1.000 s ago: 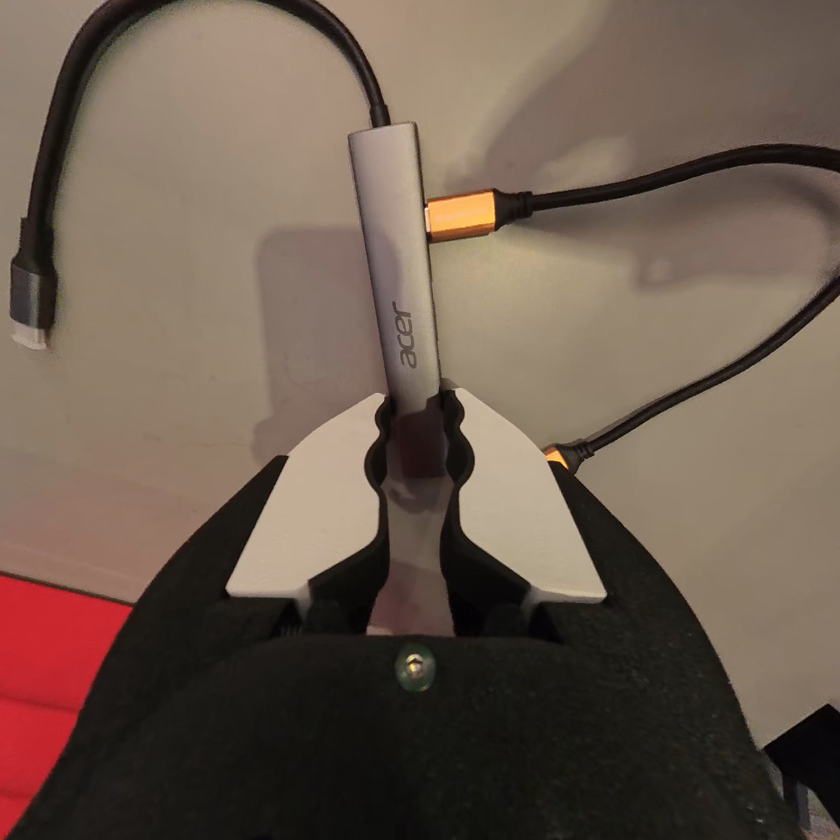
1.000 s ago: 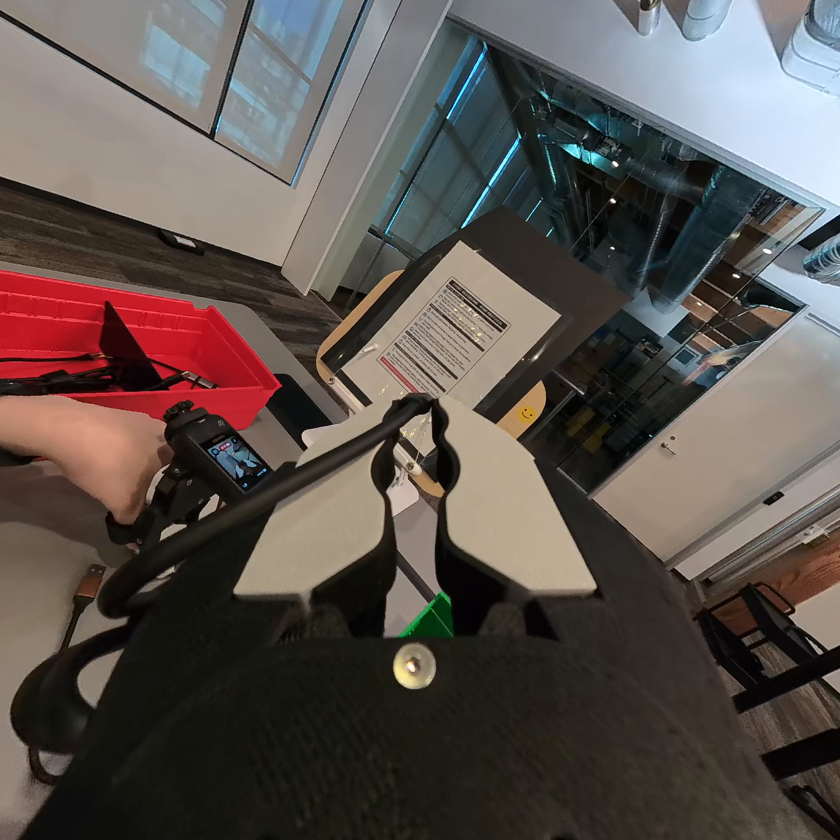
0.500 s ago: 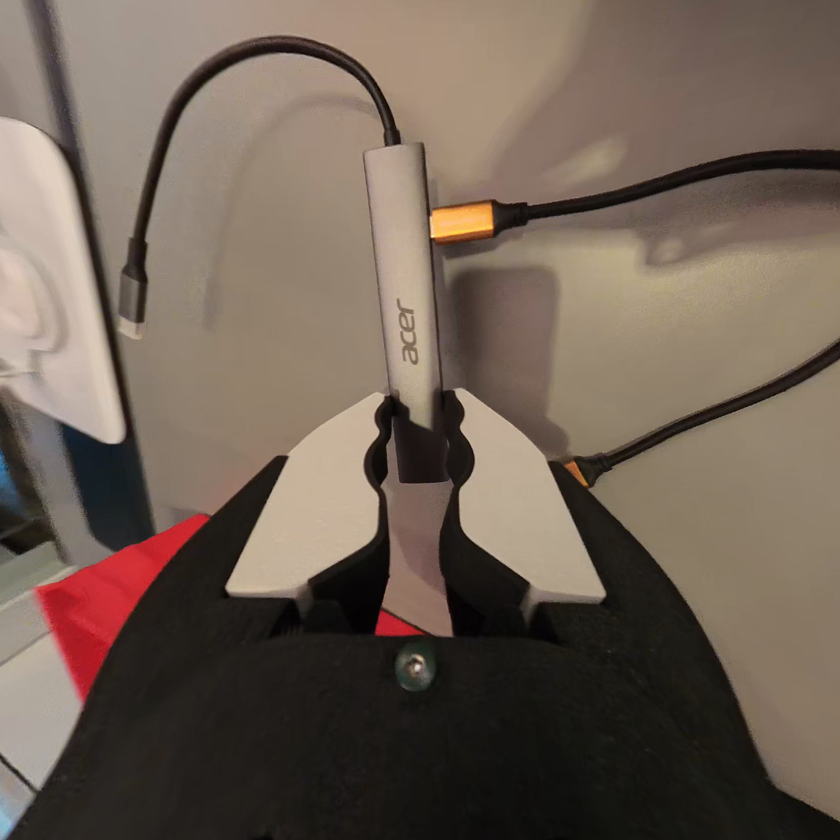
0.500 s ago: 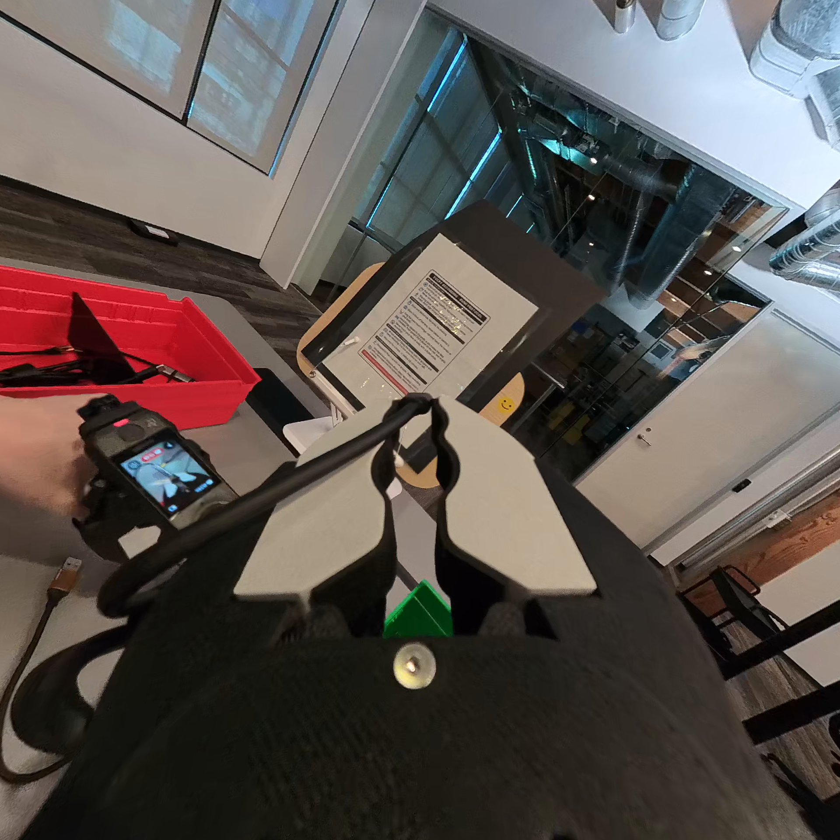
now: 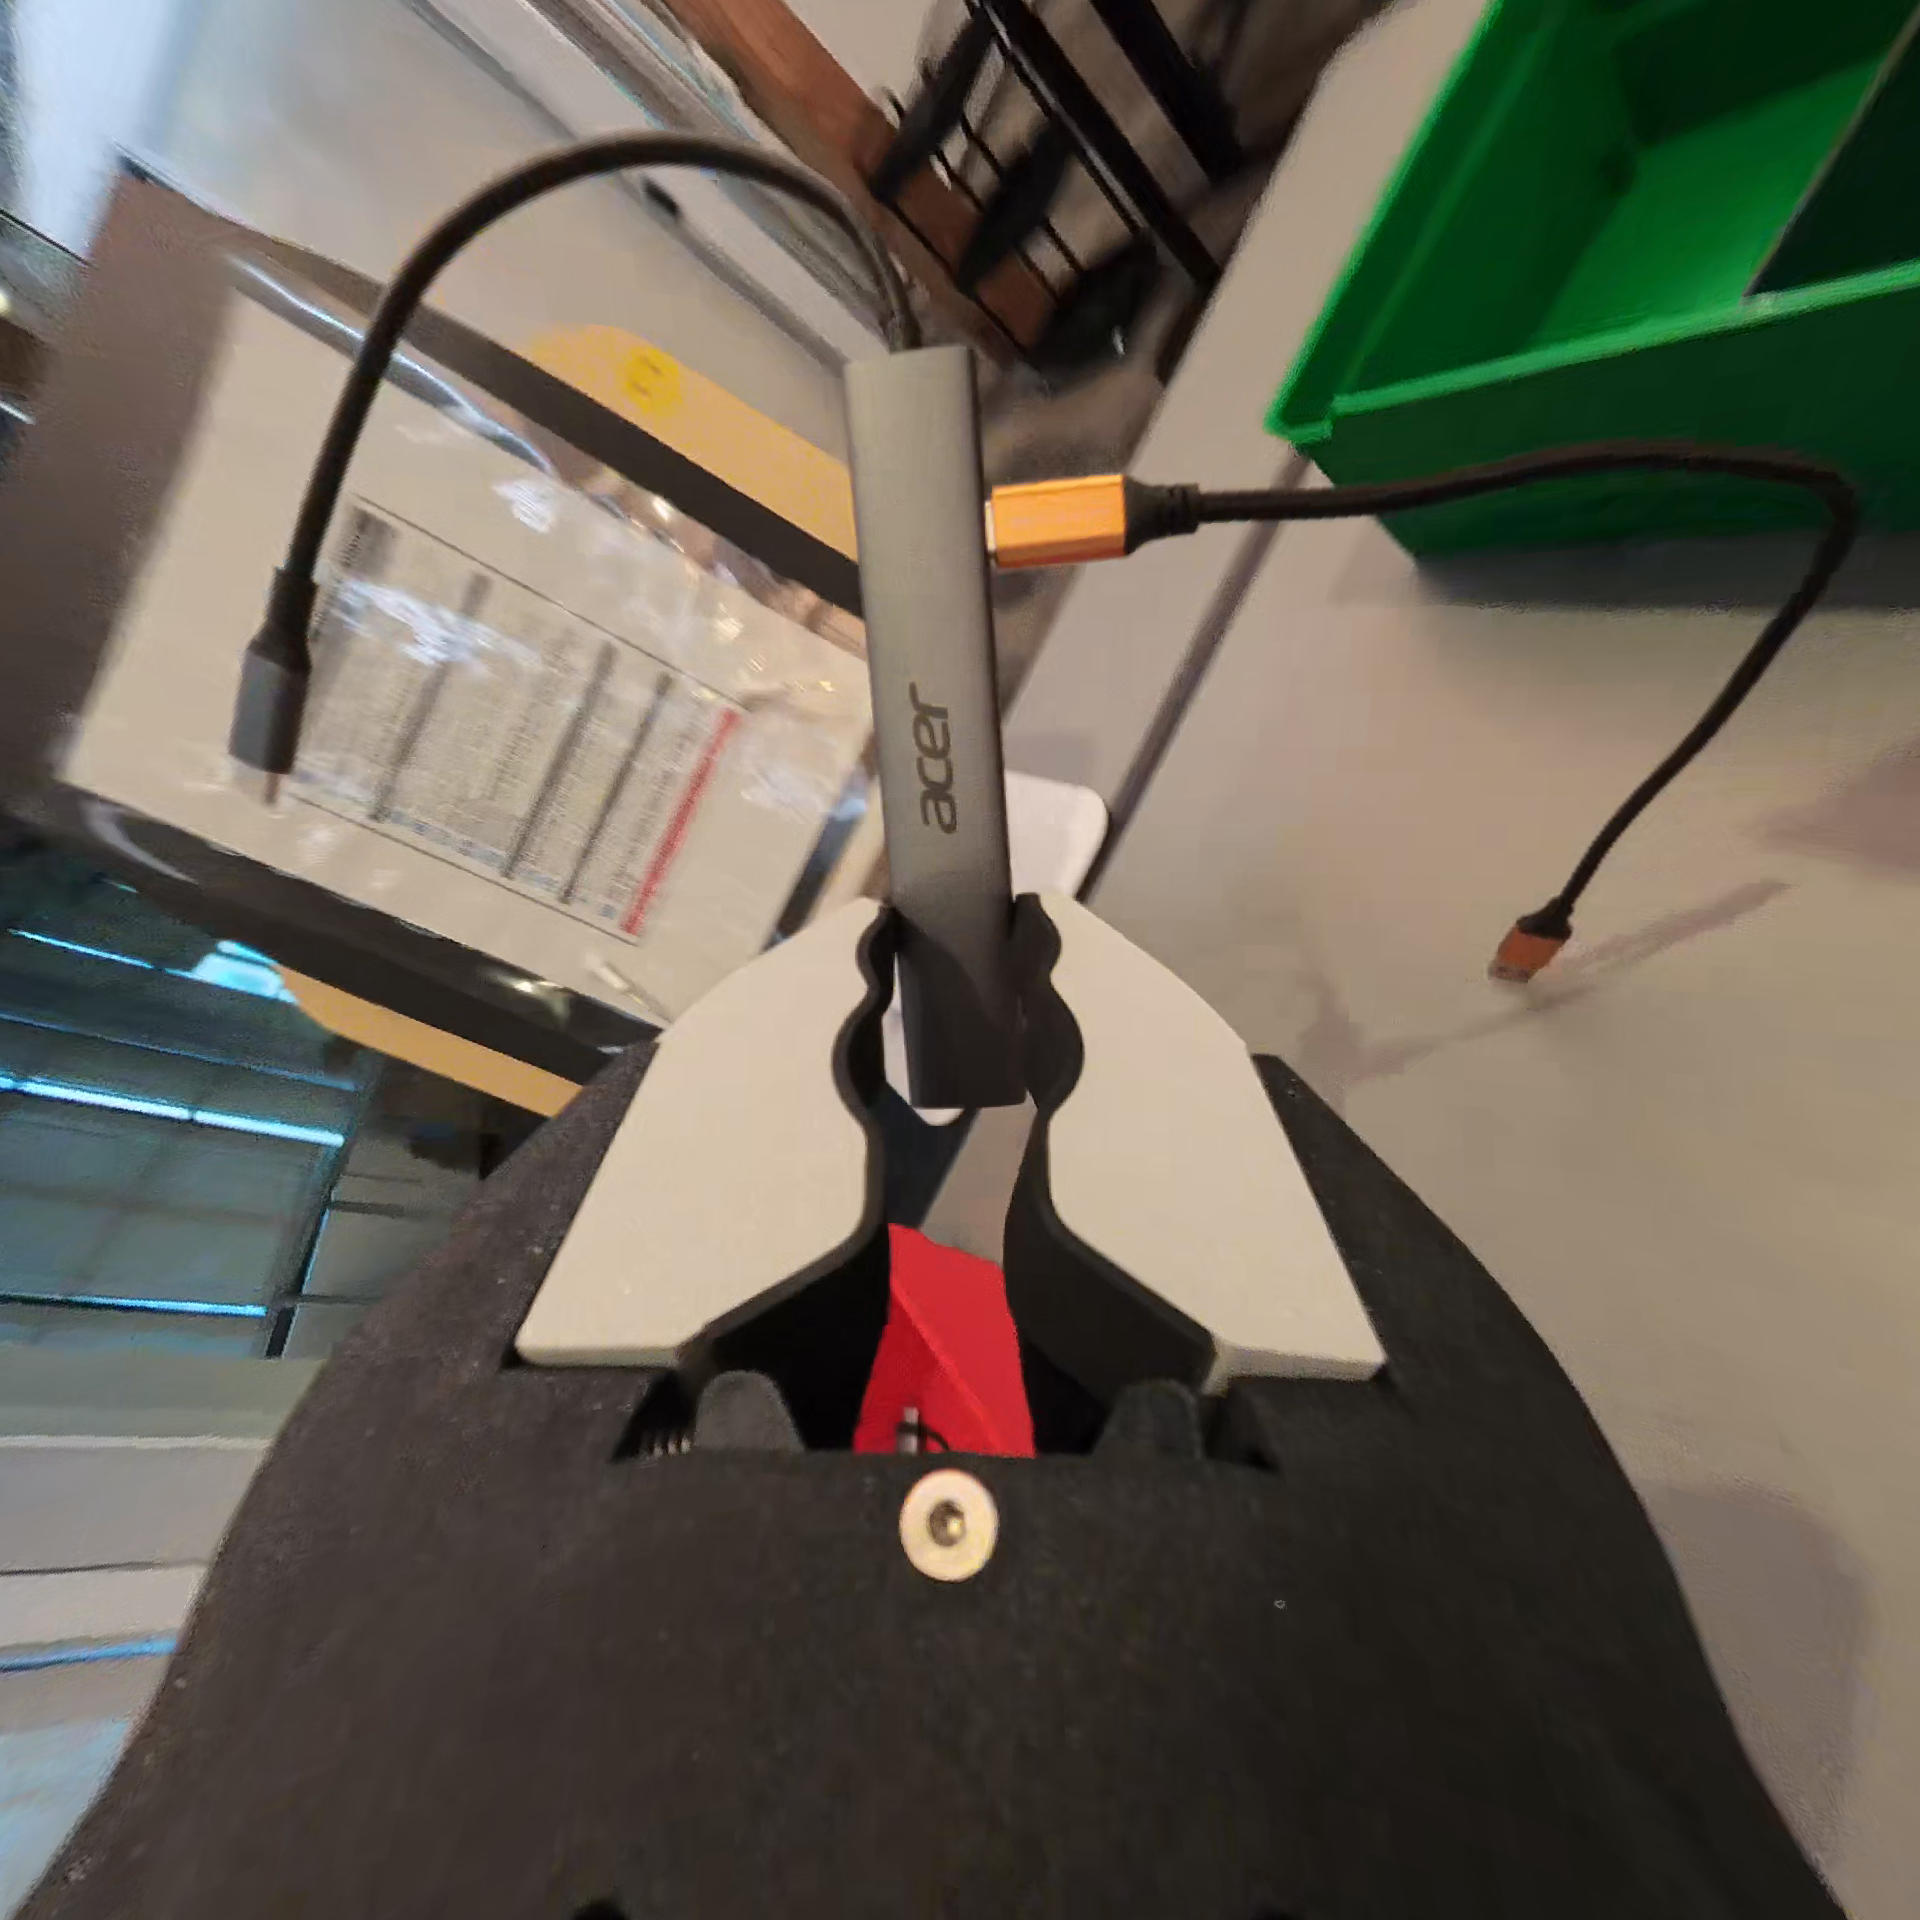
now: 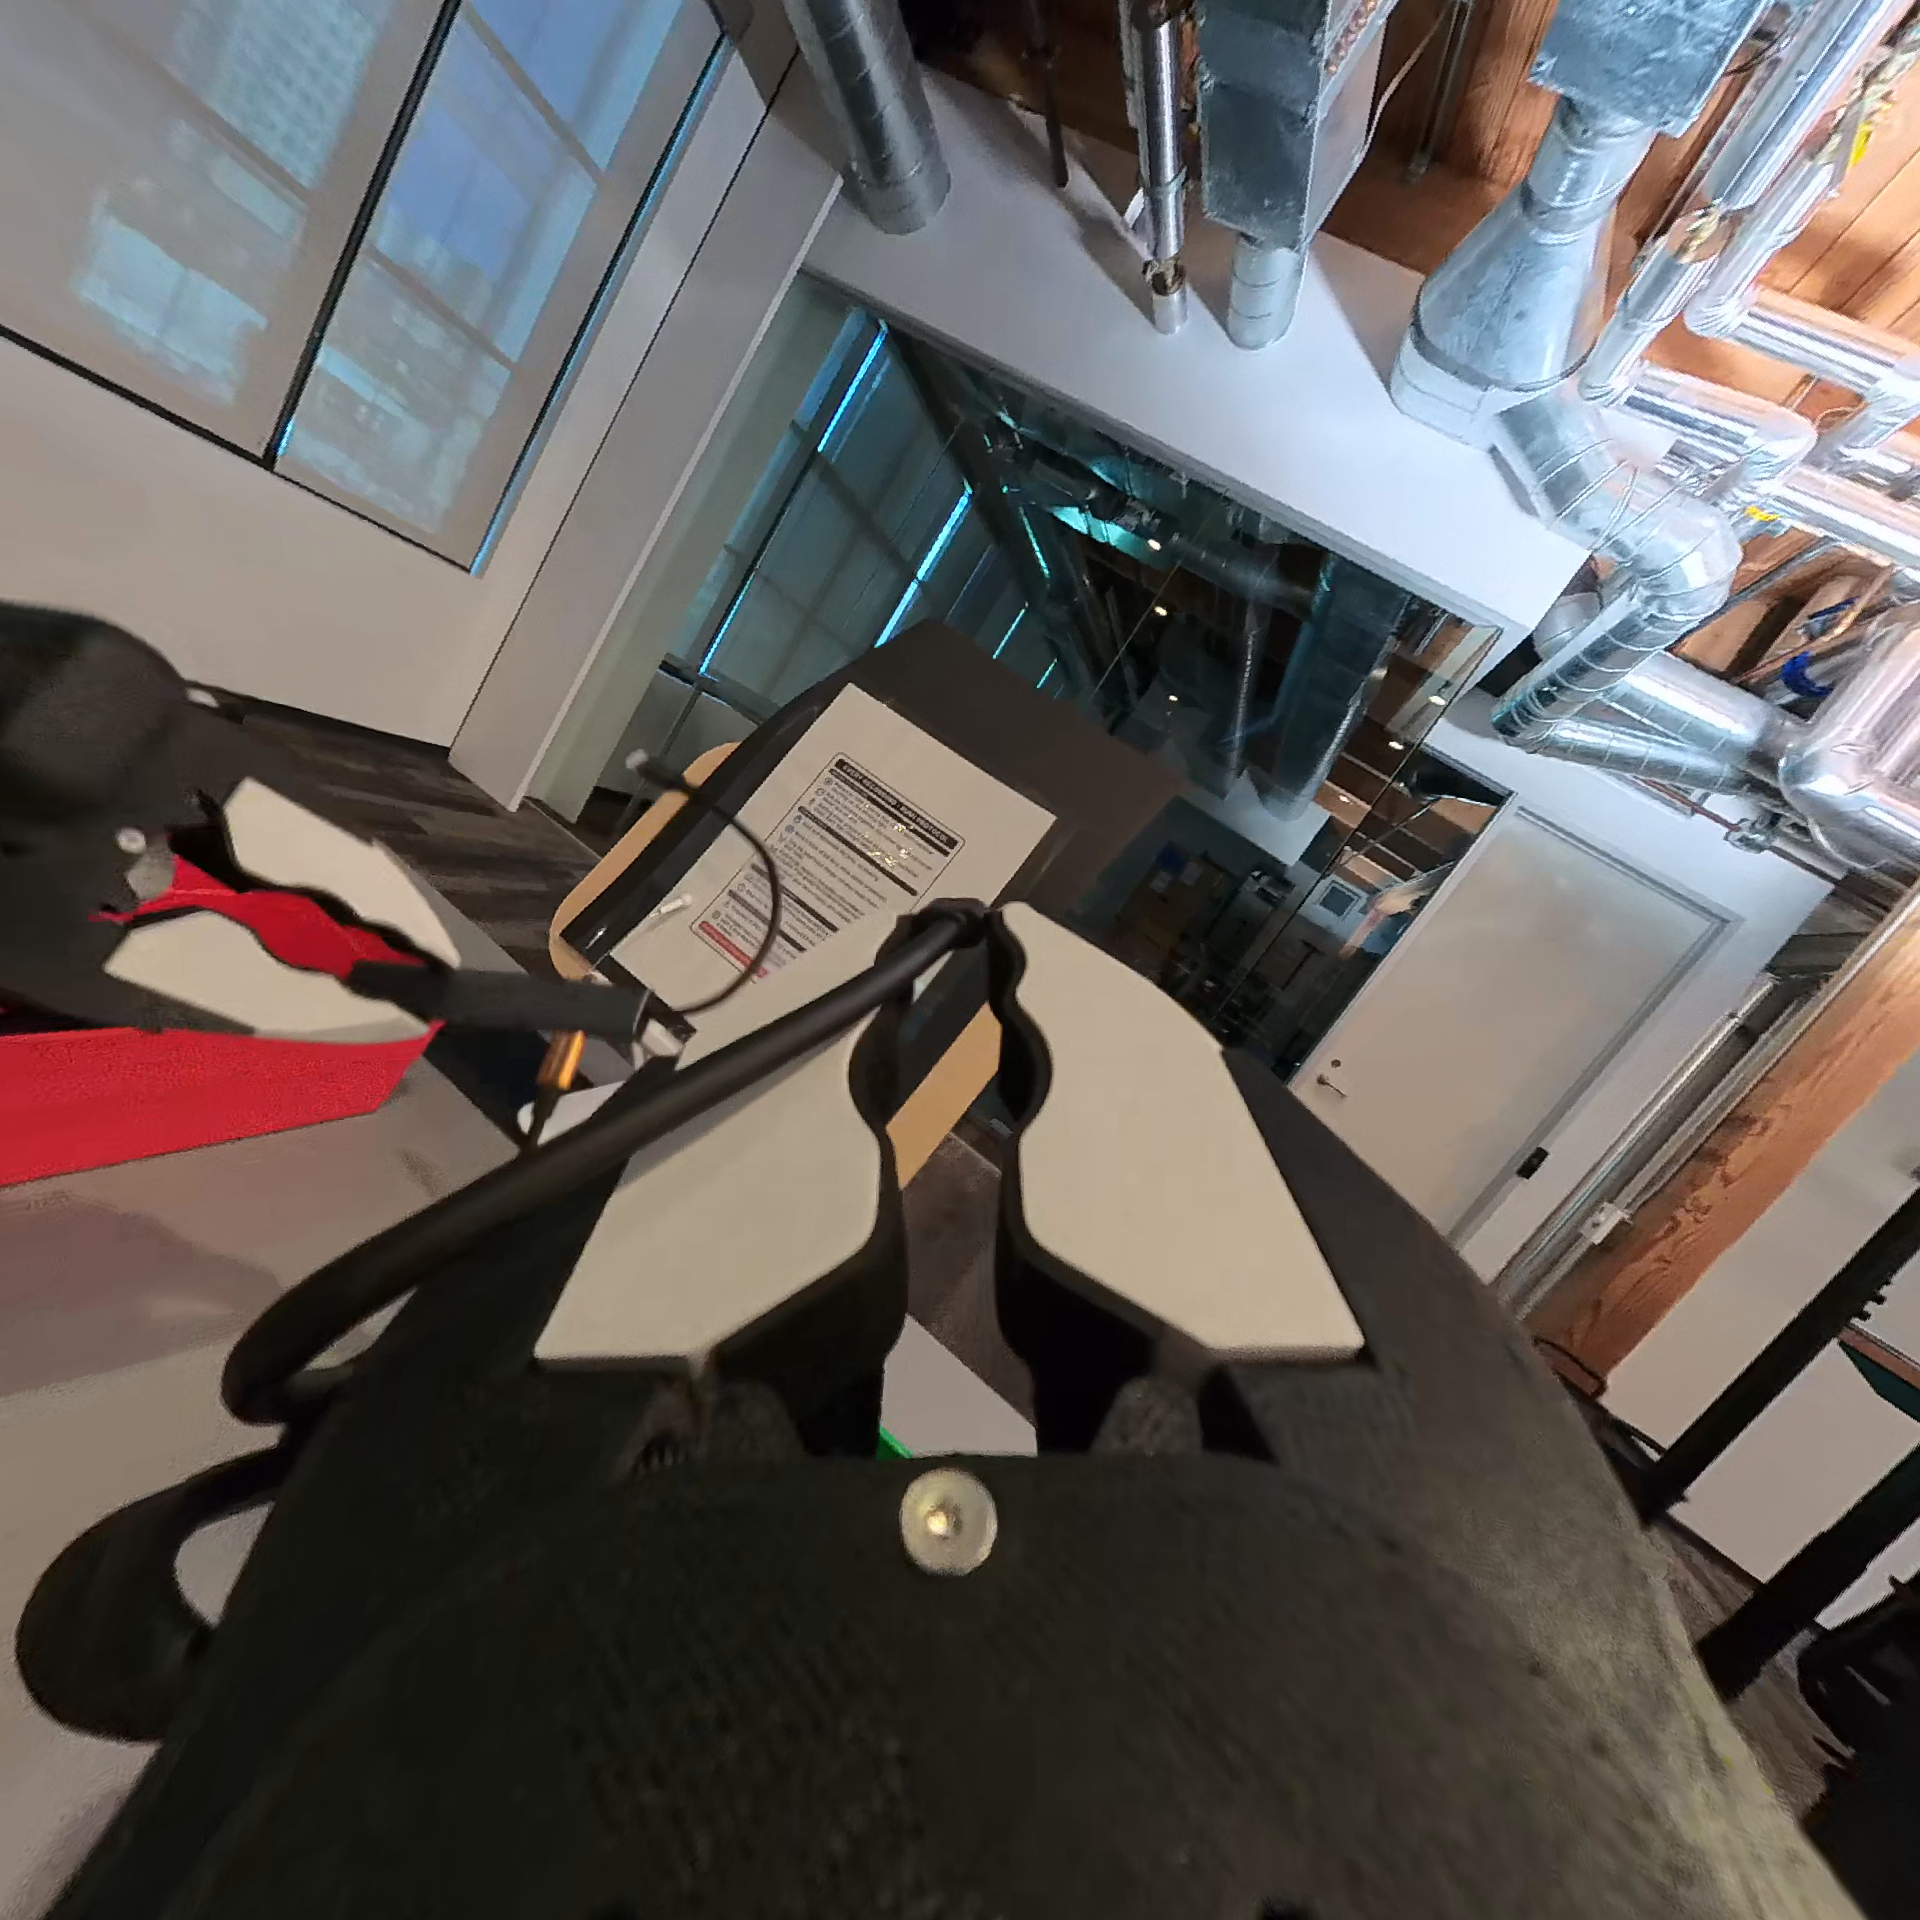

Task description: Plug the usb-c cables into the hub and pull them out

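Note:
My left gripper [image 5: 951, 935] is shut on the near end of a slim grey hub [image 5: 925, 675] and holds it up in the air. An orange plug [image 5: 1055, 520] sits in the hub's right side. Its black cable [image 5: 1766, 675] loops down to a second orange plug [image 5: 1538, 945] lying on the grey table [image 5: 1455, 1247]. The hub's own short lead ends in a grey plug [image 5: 265, 691] hanging free at the left. My right gripper [image 6: 977, 920] is shut on a thick black cable [image 6: 675, 1091]. The right wrist view shows the left gripper [image 6: 410, 982] with the hub [image 6: 520, 1000] at the left.
A green bin [image 5: 1621, 260] stands on the table at the far right. A red bin [image 6: 156, 1091] is at the left behind the left gripper. A dark board with a white printed sheet [image 6: 883, 862] stands beyond the table edge. The tips of one gripper are about 25 cm away from the tips of the other.
My left gripper has lifted the hub off the table and tilted up, so the room shows behind it. The hub and left gripper have come nearer in the right wrist view, which tilted upward.

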Available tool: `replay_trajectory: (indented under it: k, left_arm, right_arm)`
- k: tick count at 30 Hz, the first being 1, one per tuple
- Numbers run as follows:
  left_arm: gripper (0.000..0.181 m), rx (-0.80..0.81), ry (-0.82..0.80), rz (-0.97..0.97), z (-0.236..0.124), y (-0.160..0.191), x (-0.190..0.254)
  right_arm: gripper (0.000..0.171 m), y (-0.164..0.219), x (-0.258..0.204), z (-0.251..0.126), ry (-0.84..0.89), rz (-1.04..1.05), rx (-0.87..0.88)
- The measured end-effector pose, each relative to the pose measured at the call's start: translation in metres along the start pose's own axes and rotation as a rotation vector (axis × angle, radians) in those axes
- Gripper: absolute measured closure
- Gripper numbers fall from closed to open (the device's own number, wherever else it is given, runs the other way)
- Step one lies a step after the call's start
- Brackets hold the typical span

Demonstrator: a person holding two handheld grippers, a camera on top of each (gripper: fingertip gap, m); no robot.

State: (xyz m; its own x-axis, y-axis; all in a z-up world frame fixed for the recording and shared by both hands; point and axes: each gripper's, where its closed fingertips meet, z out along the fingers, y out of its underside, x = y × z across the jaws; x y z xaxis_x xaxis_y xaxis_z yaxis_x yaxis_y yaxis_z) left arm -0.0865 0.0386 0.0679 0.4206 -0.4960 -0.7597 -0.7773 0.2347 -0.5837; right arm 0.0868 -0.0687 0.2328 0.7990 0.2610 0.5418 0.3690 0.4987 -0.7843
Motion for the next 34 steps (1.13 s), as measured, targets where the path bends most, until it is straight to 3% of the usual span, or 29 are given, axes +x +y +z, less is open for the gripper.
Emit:
replay_trajectory:
  k: [1, 9, 16, 23, 34]
  left_arm:
    - [0.16, 0.044, -0.022, -0.016, -0.008, -0.006, -0.008]
    - [0.16, 0.454, -0.061, -0.185, -0.08, -0.056, -0.045]
    - [0.16, 0.696, 0.133, -0.359, -0.113, -0.082, -0.04]
    - [0.16, 0.784, 0.366, -0.585, -0.113, -0.091, -0.031]
    - [0.16, 0.71, 0.349, -0.551, -0.096, -0.092, -0.017]
  right_arm:
    - [0.157, 0.001, 0.0, 0.001, -0.009, 0.011, -0.001]
    - [0.158, 0.016, -0.019, 0.024, -0.1, -0.004, 0.037]
    - [0.157, 0.002, -0.079, 0.036, -0.272, -0.158, 0.183]
    - [0.158, -0.03, -0.14, 0.025, -0.276, -0.505, 0.321]
    - [0.157, -0.02, -0.152, 0.04, -0.178, -0.676, 0.245]
